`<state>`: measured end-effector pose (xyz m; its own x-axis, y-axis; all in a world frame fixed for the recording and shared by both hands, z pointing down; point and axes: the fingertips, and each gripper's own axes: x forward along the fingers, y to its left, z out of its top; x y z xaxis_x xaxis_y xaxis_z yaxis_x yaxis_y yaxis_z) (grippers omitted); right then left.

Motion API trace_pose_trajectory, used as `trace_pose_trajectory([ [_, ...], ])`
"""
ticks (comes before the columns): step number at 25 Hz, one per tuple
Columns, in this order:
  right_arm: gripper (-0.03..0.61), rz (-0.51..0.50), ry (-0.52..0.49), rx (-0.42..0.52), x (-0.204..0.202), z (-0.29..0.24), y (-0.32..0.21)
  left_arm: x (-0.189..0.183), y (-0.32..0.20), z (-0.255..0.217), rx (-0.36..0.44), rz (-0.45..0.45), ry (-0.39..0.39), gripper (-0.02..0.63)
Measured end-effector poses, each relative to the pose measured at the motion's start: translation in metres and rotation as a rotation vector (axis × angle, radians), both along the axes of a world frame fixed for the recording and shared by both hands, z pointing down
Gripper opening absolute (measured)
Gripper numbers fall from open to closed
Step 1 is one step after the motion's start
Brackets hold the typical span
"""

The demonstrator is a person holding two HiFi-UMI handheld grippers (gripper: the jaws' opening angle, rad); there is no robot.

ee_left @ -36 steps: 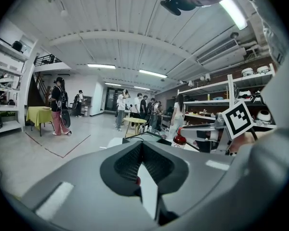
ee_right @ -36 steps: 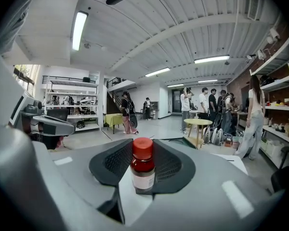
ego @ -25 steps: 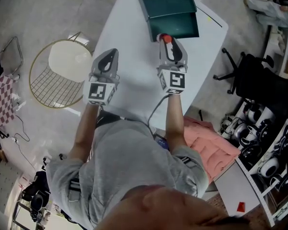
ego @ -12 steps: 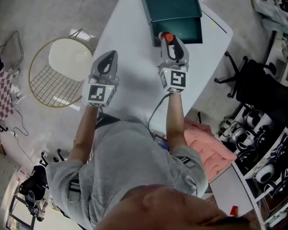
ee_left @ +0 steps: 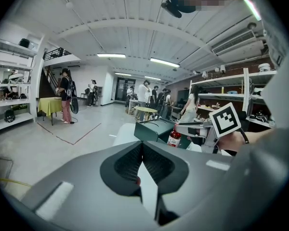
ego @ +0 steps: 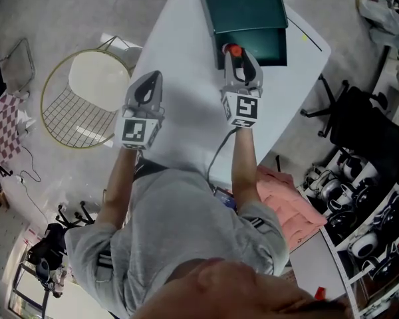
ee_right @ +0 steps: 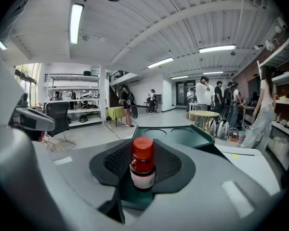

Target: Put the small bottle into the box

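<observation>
A small bottle with dark red contents and a red cap stands upright between the jaws of my right gripper. The pads press on its sides; the right gripper view shows the bottle with its white label. It hangs at the near left corner of the dark green box, which lies open at the far end of the white table. The box shows round hollows inside. My left gripper hovers over the table's left side, shut and empty, and sees the bottle off to its right.
A round wire chair with a white seat stands left of the table. A black office chair and shelves of gear are on the right. A pink cloth lies by the person's right side. A cable trails from the right gripper.
The right gripper has carried the bottle a little forward, from just short of the box's near corner to over its near edge. The left gripper has stayed in place.
</observation>
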<state>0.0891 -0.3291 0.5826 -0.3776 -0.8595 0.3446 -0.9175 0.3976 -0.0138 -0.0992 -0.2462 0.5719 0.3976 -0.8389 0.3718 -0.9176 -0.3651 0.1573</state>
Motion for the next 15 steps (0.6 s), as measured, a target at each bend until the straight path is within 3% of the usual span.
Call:
trace_pose_trajectory([
  [15,0.135,0.015,-0.009,-0.055,0.004,0.022,-0.005,-0.001,-0.004,0.006,-0.014,-0.007,0.003,0.011],
])
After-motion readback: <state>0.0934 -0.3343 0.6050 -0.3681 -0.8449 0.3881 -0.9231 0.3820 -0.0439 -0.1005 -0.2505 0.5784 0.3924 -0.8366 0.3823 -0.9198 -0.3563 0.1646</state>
